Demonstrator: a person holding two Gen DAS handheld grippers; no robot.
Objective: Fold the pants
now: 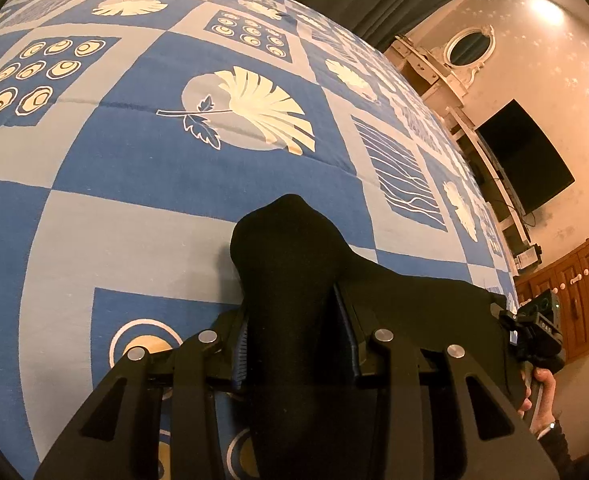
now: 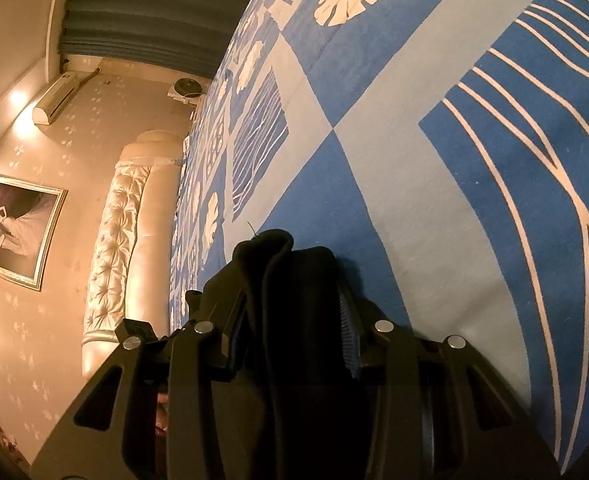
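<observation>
Black pants on patterned bedspread

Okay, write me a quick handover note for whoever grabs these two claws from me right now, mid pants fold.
Left claw: shut on a bunched fold of the black pants.
Right claw: shut on another bunch of the same pants.
The pants hang between both claws, over the blue patterned bedspread.
Done: both ends gripped.
Left: how far the fold has got cannot be told; lay the pants down, finish folding, release.
</observation>
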